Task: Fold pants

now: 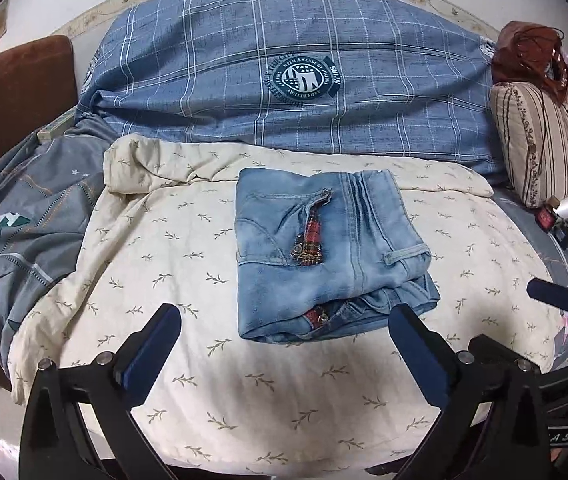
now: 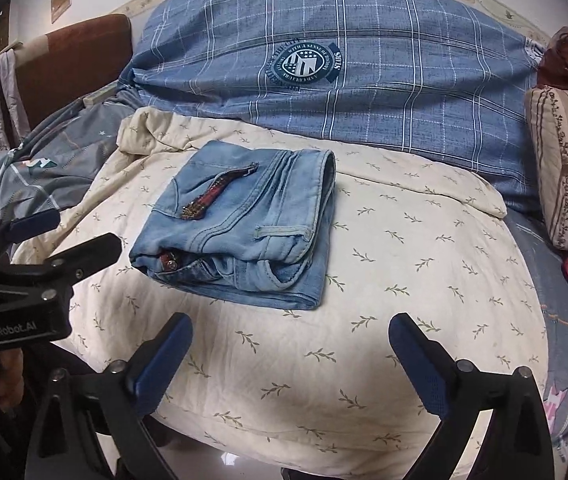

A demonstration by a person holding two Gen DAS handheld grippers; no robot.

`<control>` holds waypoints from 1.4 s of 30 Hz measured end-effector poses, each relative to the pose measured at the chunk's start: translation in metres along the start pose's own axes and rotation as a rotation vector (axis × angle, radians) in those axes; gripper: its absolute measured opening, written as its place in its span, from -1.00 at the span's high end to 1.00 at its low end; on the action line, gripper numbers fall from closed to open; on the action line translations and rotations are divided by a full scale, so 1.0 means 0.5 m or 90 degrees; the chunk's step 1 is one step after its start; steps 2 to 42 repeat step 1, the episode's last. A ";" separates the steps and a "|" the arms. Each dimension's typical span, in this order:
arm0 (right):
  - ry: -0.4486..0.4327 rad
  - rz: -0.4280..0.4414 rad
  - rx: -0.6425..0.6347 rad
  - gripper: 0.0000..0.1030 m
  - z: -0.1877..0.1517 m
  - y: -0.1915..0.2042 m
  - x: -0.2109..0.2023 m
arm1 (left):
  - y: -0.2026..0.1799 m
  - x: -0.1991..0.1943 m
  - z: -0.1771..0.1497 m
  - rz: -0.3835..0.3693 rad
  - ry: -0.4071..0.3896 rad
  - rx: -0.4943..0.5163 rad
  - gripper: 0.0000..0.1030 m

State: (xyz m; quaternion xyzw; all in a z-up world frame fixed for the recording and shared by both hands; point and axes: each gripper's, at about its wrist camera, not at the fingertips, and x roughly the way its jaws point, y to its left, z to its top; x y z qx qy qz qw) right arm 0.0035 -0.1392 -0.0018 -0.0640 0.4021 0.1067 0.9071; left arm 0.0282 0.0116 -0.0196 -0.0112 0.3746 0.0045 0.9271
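One pair of folded jeans [image 1: 324, 256] lies ahead of two grippers: the left gripper [image 1: 284, 344] and the right gripper [image 2: 290, 354]. Beneath sits one cream quilt [image 1: 212, 360], beyond it one blue checked duvet [image 1: 284, 80], and to the right one striped cushion [image 1: 544, 140].

bed: cream leaf-print quilt [image 1: 268, 380] | on it: folded jeans [image 1: 324, 256] (light-blue denim), centered

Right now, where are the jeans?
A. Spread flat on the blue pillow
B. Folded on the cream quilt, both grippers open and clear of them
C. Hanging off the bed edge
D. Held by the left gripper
B: the jeans lie folded on the cream quilt; the left gripper and right gripper are open, short of them.
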 end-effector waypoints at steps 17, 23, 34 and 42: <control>0.002 0.001 0.001 -0.94 0.000 0.001 0.003 | 0.001 0.003 0.001 0.003 0.000 0.000 -1.00; 0.002 0.001 0.001 -0.94 0.000 0.001 0.003 | 0.001 0.003 0.001 0.003 0.000 0.000 -1.00; 0.002 0.001 0.001 -0.94 0.000 0.001 0.003 | 0.001 0.003 0.001 0.003 0.000 0.000 -1.00; 0.002 0.001 0.001 -0.94 0.000 0.001 0.003 | 0.001 0.003 0.001 0.003 0.000 0.000 -1.00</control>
